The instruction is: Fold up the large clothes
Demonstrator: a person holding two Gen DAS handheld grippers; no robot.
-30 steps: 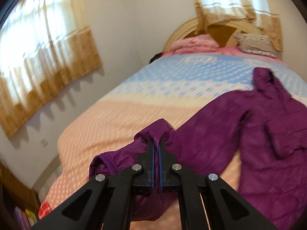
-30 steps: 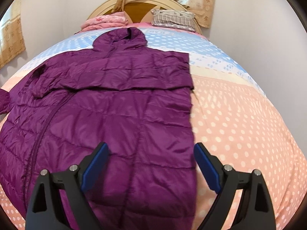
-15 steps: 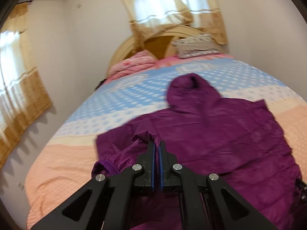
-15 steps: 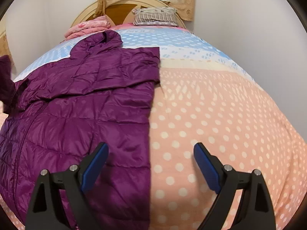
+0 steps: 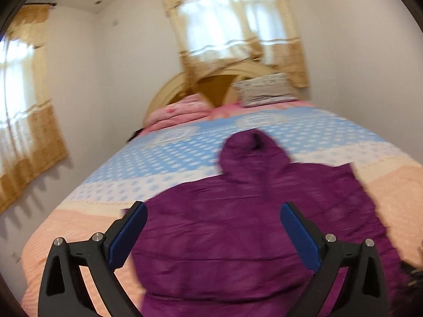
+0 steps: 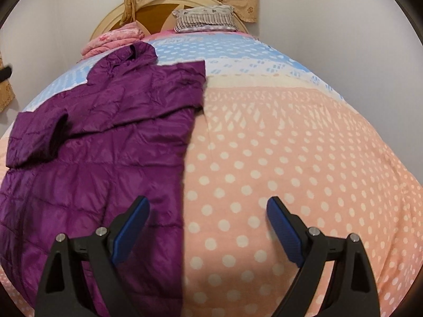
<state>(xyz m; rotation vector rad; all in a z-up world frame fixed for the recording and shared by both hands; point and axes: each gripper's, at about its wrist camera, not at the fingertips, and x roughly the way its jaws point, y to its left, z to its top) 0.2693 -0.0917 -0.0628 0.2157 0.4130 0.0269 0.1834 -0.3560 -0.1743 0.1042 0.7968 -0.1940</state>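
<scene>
A purple quilted hooded jacket (image 5: 238,232) lies flat on the bed, hood toward the headboard. In the right wrist view the jacket (image 6: 105,142) fills the left half, and its left sleeve (image 6: 34,137) is folded in over the body. My left gripper (image 5: 214,227) is open and empty, above the jacket's middle. My right gripper (image 6: 208,222) is open and empty, above the jacket's right edge and the bedspread.
The bed has a peach, white and blue dotted bedspread (image 6: 290,158). A folded pink blanket (image 5: 177,112) and a grey pillow (image 5: 264,89) lie by the wooden headboard (image 5: 211,89). Walls stand close on both sides. Curtained windows (image 5: 230,31) are behind and to the left.
My left gripper carried the sleeve in over the jacket, then opened and let it go. The right gripper shifted right, to the jacket's edge, staying open.
</scene>
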